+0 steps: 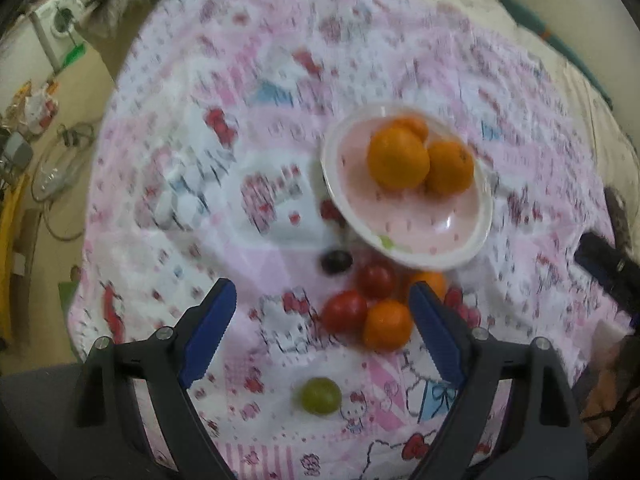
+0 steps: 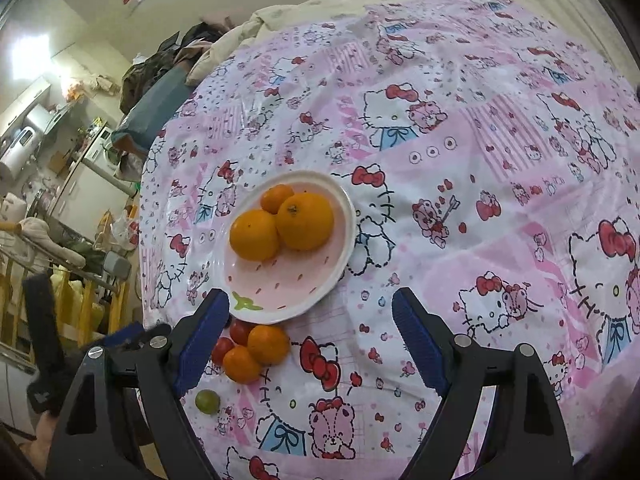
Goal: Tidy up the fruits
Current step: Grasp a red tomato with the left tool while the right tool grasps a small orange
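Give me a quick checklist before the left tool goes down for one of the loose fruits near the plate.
1. Left tool open: ok, jaws wide, nothing between the pads.
2. Right tool clear of the pile: ok, open and empty.
3. Plate has room: ok, three oranges sit at one side, the rest is bare.
4. Target free to grasp: not ok, two loose oranges and two tomatoes are bunched together.
5. Easier pick: ok, green grape lies apart from the pile.
6. Dark fruit by the plate's rim: cannot tell what it is, the left view is blurred.
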Demonstrator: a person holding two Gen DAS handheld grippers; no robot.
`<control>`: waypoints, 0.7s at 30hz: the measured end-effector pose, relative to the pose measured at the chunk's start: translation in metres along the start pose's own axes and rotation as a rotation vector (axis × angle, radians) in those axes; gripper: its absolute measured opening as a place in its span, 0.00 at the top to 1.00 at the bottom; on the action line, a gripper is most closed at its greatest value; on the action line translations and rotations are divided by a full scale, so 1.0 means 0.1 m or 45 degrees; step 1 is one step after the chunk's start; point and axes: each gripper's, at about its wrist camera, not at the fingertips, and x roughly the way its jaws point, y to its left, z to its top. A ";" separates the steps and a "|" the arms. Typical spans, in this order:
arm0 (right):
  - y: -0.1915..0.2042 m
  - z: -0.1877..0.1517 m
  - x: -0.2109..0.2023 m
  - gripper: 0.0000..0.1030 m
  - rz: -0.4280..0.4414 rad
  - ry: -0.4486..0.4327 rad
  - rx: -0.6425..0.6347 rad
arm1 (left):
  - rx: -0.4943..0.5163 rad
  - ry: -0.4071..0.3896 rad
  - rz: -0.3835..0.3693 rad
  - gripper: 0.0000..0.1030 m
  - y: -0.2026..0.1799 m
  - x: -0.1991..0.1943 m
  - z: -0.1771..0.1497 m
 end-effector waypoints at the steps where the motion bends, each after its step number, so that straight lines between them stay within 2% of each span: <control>1: -0.02 0.00 0.00 0.16 0.000 0.004 0.007 | 0.007 0.026 -0.011 0.17 -0.03 0.04 -0.02; 3: -0.04 0.00 0.01 0.16 0.004 0.009 0.019 | 0.035 0.072 -0.018 0.23 -0.11 0.16 -0.08; 5: -0.05 0.00 0.01 0.16 0.006 0.009 0.023 | 0.048 0.089 0.018 0.24 -0.15 0.24 -0.09; 9: -0.09 0.01 -0.02 0.16 0.004 0.004 0.029 | -0.077 0.111 0.033 0.29 0.03 0.35 -0.01; 12: -0.11 0.01 -0.01 0.16 0.016 0.009 0.042 | -0.182 0.193 -0.002 0.48 0.16 0.52 0.00; 14: -0.10 0.02 0.00 0.16 0.018 0.014 0.039 | -0.228 0.235 -0.049 0.48 0.18 0.59 0.00; 17: -0.07 0.01 0.01 0.16 0.018 0.015 0.028 | -0.218 0.238 -0.023 0.48 0.11 0.62 0.01; 21: -0.07 0.00 0.02 0.16 0.001 0.016 0.012 | -0.284 0.295 -0.062 0.49 0.09 0.68 -0.03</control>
